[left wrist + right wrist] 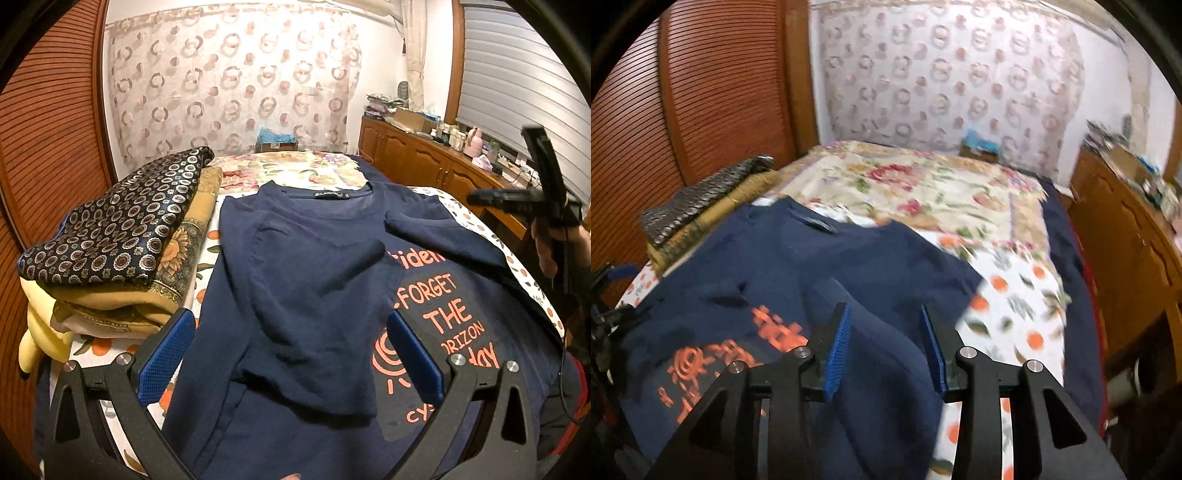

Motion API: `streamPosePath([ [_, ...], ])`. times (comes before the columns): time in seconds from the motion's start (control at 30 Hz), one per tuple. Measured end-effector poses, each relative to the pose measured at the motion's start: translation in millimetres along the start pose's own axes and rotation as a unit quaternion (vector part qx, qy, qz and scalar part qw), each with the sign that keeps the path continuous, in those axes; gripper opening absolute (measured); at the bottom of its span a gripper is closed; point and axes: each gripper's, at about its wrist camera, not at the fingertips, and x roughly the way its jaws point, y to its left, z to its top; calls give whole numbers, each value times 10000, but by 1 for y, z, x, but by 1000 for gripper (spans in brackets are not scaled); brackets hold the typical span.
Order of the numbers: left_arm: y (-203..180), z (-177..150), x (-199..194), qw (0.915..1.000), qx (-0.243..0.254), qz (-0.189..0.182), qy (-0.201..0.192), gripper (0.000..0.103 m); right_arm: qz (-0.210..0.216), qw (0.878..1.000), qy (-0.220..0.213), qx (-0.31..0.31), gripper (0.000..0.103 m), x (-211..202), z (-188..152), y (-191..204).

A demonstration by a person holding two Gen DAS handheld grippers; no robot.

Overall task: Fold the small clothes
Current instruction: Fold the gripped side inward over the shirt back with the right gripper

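A navy T-shirt (314, 277) with orange lettering lies flat on the bed, collar away from me. Its left side and a sleeve are folded in over the chest. My left gripper (290, 321) hovers over the shirt's lower half, jaws wide open, with nothing pinched. In the right wrist view the same T-shirt (812, 266) fills the lower left. My right gripper (884, 308) is open above the shirt's right side; navy cloth shows between the blue pads, which do not press on it. A hand (550, 251) holding that gripper appears at the right edge of the left wrist view.
A stack of folded clothes (110, 251) with a dark patterned piece on top sits to the shirt's left. A floral bedspread (295, 166) covers the far half of the bed. A louvred wooden door (48, 129) stands on the left, a cluttered wooden cabinet (424, 155) on the right.
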Motion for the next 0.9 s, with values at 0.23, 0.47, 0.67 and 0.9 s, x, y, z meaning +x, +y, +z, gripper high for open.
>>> streamPosePath([
  [0.23, -6, -3, 4, 9999, 70, -24, 69, 103, -73, 9971, 248, 719, 40, 16, -25, -25],
  [0.47, -4, -3, 5, 10000, 14, -29, 84, 103, -279, 9950, 465, 836, 40, 28, -27, -20],
  [0.67, -3, -4, 5, 9999, 6, -33, 105, 103, 77, 9963, 402, 758, 40, 24, -25, 3],
  [0.9, -3, -6, 5, 9999, 2, -67, 118, 103, 370, 9969, 562, 399, 40, 23, -35, 39],
])
